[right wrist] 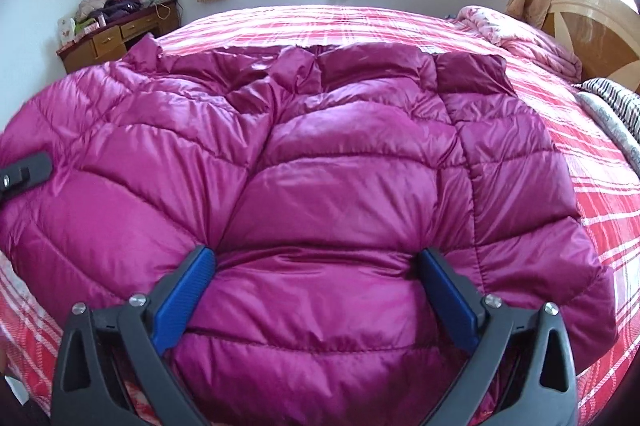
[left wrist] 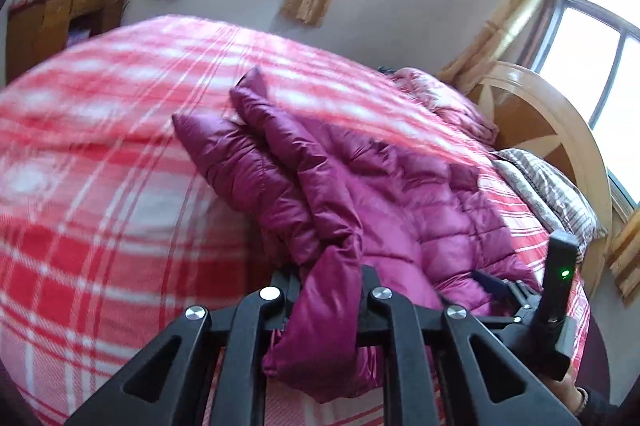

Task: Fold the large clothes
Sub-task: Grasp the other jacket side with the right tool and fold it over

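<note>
Here we see the magenta puffer jacket point(right wrist: 320, 154) spread on the plaid bed point(right wrist: 600, 194), its length running away from us; our left hand-held gripper point(left wrist: 326, 290) pinches a fold at its edge, while the right hand-held gripper point(right wrist: 316, 258) straddles the near hem, wide apart.

Bare plaid bed point(left wrist: 100, 154) left of jacket point(left wrist: 360, 194); quilt point(left wrist: 448, 98), headboard point(left wrist: 532, 122) block right.

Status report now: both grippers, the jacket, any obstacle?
Left gripper shut on jacket edge. Right gripper jaws wide, straddling a fold of it, not clamped. Jacket spread on bed. Nothing in the way.
</note>
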`<state>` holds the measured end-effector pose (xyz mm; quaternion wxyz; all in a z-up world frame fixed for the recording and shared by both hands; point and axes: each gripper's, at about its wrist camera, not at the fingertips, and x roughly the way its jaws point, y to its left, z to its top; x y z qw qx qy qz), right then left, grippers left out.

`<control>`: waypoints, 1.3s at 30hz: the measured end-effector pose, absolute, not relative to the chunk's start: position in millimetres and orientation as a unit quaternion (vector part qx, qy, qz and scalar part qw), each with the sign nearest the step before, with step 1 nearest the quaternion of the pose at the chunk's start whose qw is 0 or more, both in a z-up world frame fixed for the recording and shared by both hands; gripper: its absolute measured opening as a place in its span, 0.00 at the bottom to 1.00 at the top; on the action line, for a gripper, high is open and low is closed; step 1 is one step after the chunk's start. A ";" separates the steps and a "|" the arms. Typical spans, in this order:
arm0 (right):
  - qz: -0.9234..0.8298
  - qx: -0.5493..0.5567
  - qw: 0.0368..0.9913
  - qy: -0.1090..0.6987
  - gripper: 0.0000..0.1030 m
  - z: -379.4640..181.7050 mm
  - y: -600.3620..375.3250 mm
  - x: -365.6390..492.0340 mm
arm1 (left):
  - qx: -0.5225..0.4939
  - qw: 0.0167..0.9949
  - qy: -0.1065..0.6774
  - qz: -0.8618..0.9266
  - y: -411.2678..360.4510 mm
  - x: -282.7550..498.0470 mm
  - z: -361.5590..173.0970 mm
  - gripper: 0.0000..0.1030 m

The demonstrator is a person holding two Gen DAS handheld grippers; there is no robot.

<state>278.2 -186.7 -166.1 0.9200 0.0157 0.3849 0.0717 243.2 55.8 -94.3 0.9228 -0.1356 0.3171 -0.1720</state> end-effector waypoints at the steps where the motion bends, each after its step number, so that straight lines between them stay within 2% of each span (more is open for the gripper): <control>1: 0.080 0.033 0.919 0.385 0.98 -161.7 -192.7 277.5 | -0.125 0.925 0.310 -0.180 49.5 246.5 -83.5 0.13; 5: 0.082 0.080 0.924 0.365 0.97 -143.1 -218.2 272.3 | -0.071 0.932 0.277 -0.223 5.1 253.9 -39.9 0.12; 9: 0.053 0.117 0.936 0.328 0.97 -119.0 -260.2 259.3 | -0.002 0.929 0.259 -0.264 -55.7 258.3 -19.5 0.12; 13: 0.026 0.160 0.935 0.316 0.97 -109.5 -307.4 257.8 | 0.056 0.910 0.258 -0.319 -118.1 262.0 -27.7 0.13; 17: 0.004 0.214 0.927 0.309 0.96 -114.2 -350.1 253.1 | 0.093 0.875 0.289 -0.376 -164.0 256.4 -61.2 0.14; 19: -0.003 0.240 0.924 0.299 0.94 -114.1 -365.6 249.4 | 0.107 0.870 0.300 -0.375 -181.3 260.4 -76.9 0.18; 23: 0.022 0.268 0.919 0.288 0.89 -112.1 -378.9 244.7 | 0.101 0.874 0.305 -0.365 -193.0 272.9 -92.6 0.36; 25: 0.021 0.271 0.918 0.288 0.89 -112.9 -381.0 246.1 | 0.092 0.883 0.282 -0.363 -194.0 269.1 -87.9 0.39; 26: 0.014 0.272 0.919 0.286 0.89 -113.9 -382.4 247.6 | 0.084 0.888 0.269 -0.364 -190.6 265.6 -82.7 0.46; 27: 0.009 0.275 0.919 0.284 0.89 -115.7 -385.1 246.8 | 0.074 0.892 0.255 -0.366 -187.2 263.9 -77.5 0.59; 28: 0.005 0.280 0.918 0.282 0.89 -117.5 -388.0 245.6 | 0.063 0.897 0.240 -0.366 -184.5 264.5 -72.8 0.65; 30: -0.001 0.288 0.916 0.279 0.89 -119.1 -393.9 243.8 | 0.025 0.904 0.208 -0.374 -168.3 261.5 -61.0 0.90; 31: -0.003 0.293 0.916 0.275 0.89 -118.7 -396.8 242.6 | 0.005 0.902 0.204 -0.381 -164.2 265.3 -58.1 0.96; 34: 0.014 0.299 0.917 0.265 0.89 -112.3 -395.9 240.6 | -0.049 0.883 0.238 -0.402 -148.2 284.0 -61.0 0.97; 39: 0.042 0.277 0.928 0.245 0.89 -90.9 -373.2 236.3 | -0.132 0.906 0.206 -0.344 -94.0 295.2 -53.0 0.97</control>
